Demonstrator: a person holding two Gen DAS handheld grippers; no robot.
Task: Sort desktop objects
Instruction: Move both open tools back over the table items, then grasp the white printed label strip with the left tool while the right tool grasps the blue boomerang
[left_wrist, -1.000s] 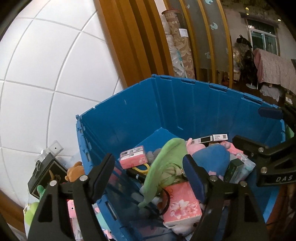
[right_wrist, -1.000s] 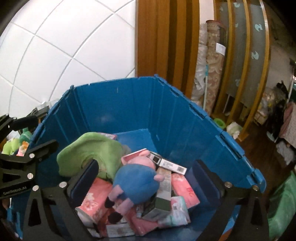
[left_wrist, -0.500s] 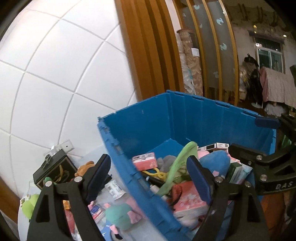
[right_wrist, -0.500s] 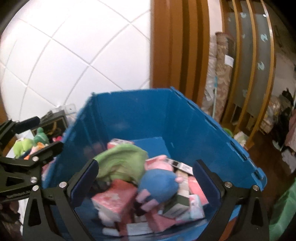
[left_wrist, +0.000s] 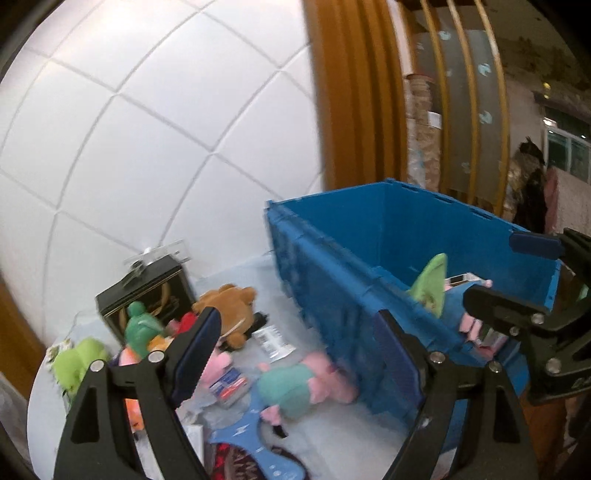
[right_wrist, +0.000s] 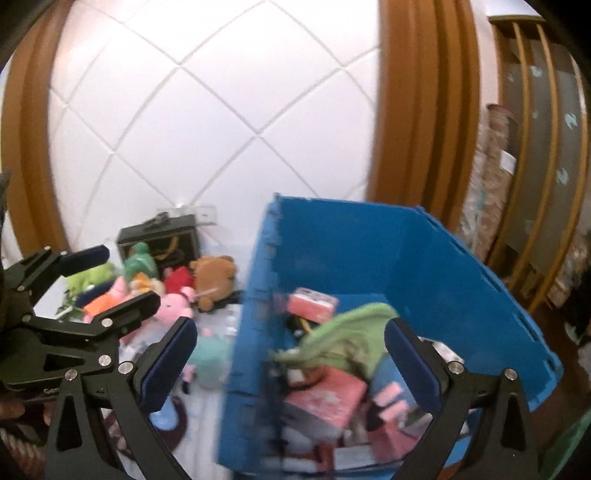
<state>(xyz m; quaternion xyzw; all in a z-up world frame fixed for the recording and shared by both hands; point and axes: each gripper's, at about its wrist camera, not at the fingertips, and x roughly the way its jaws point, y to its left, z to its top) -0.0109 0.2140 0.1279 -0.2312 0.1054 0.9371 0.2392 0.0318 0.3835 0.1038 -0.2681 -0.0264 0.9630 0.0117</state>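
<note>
A blue crate (left_wrist: 406, 236) (right_wrist: 332, 236) holds a green plush (right_wrist: 343, 332), pink tissue packs (right_wrist: 325, 395) and other small items. To its left, on the white tabletop, lie a brown bear plush (left_wrist: 229, 302) (right_wrist: 214, 273), a teal-and-pink plush (left_wrist: 284, 384) and more toys. My left gripper (left_wrist: 295, 343) hangs open over the table beside the crate's left wall, with nothing between its fingers. My right gripper (right_wrist: 290, 339) is open too, straddling that wall from above and holding nothing.
A black box (left_wrist: 147, 288) (right_wrist: 159, 236) stands against the white tiled wall behind the toys. A green plush (left_wrist: 79, 358) and a green figure (left_wrist: 138, 328) sit at the far left. Small cards and a blue printed sheet (left_wrist: 251, 424) lie near the table's front.
Both grippers have swung left, away from above the crate's inside toward the table. The crate slid to the right in both views and the pile of toys came into sight.
</note>
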